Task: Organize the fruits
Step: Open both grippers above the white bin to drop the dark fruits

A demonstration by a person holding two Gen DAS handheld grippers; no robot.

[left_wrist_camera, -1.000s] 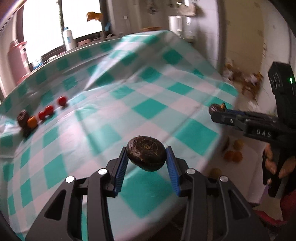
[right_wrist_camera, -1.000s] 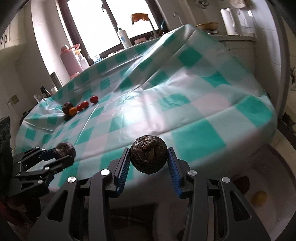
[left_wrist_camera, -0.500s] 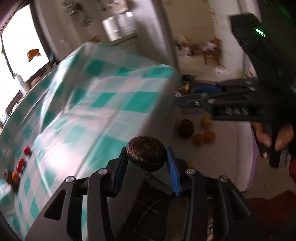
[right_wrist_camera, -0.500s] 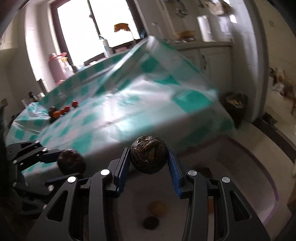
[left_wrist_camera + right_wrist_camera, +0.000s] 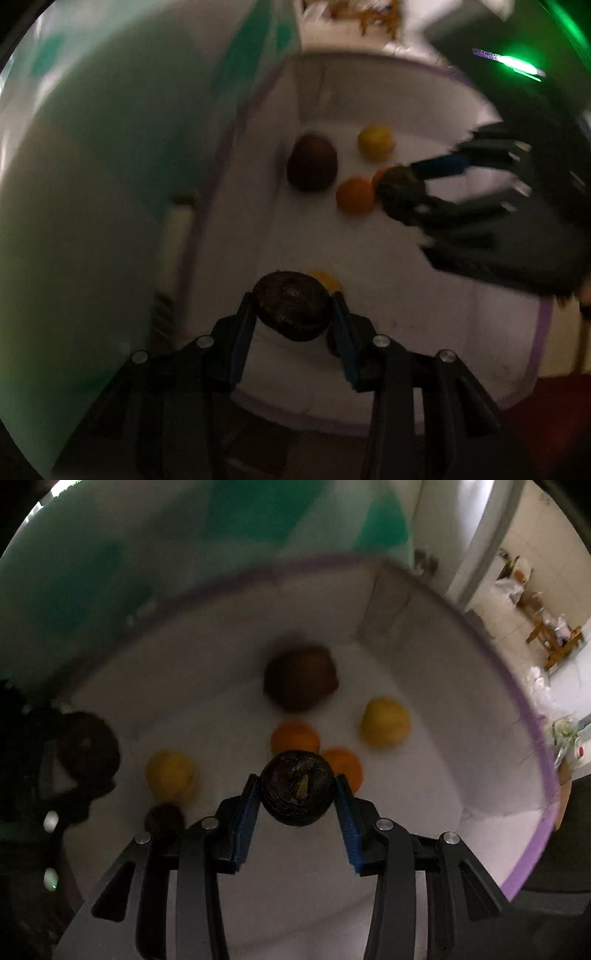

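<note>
- Left gripper (image 5: 293,314): jaws closed across the widest part of a dark round fruit (image 5: 292,304), held above the white tub (image 5: 406,295) with the purple rim.
- Right gripper (image 5: 298,794): likewise clamped on a second dark fruit (image 5: 297,788), above the loose fruit lying in the tub.
- Tub contents: large brown fruit (image 5: 300,677), two orange fruits, two yellow fruits, one small dark fruit.
- Handling (judged): each held fruit looks light, firm and rough-skinned; being round, it may roll on release, so a low, gentle release suits.
</note>
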